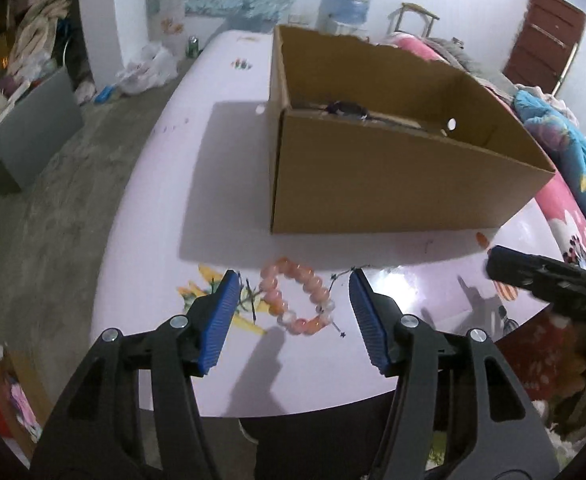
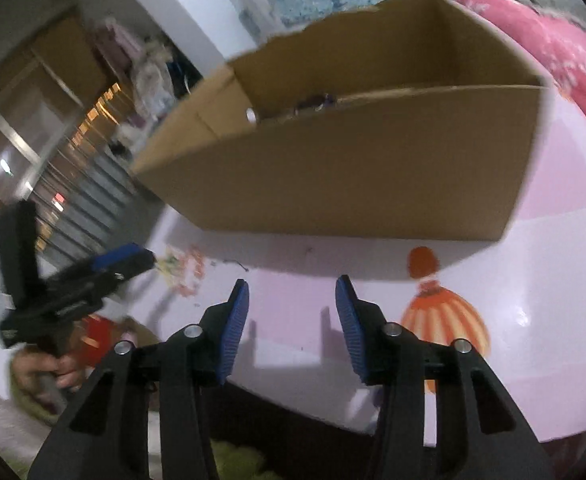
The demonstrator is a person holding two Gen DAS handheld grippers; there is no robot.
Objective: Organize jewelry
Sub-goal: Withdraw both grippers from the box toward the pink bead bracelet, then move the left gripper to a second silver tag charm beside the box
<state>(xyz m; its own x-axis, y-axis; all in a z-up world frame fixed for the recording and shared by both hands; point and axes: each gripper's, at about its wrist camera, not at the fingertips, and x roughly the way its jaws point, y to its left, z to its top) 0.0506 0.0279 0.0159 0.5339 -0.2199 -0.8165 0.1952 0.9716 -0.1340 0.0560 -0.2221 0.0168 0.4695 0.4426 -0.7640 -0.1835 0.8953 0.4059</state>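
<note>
A pink and orange bead bracelet (image 1: pixel 296 300) with a thin dark cord lies on the pale pink table (image 1: pixel 229 184), in front of an open cardboard box (image 1: pixel 389 184). My left gripper (image 1: pixel 295 280) hangs just above it, open, its blue pads (image 1: pixel 221 320) on either side of the beads without touching them. A dark piece of jewelry (image 1: pixel 347 109) rests inside the box. In the right wrist view my right gripper (image 2: pixel 292 286) is open over bare table before the box (image 2: pixel 333 184), nothing between its pads. The bracelet (image 2: pixel 187 270) shows blurred at the left, by the left gripper (image 2: pixel 123 260).
The table carries printed pictures, an orange-dressed figure (image 2: pixel 441 312) near my right gripper. A pink blanket (image 2: pixel 541 48) lies beyond the box. A grey bin (image 1: pixel 33 128) and clutter stand on the floor at left. A hand (image 2: pixel 45 372) holds the left gripper's handle.
</note>
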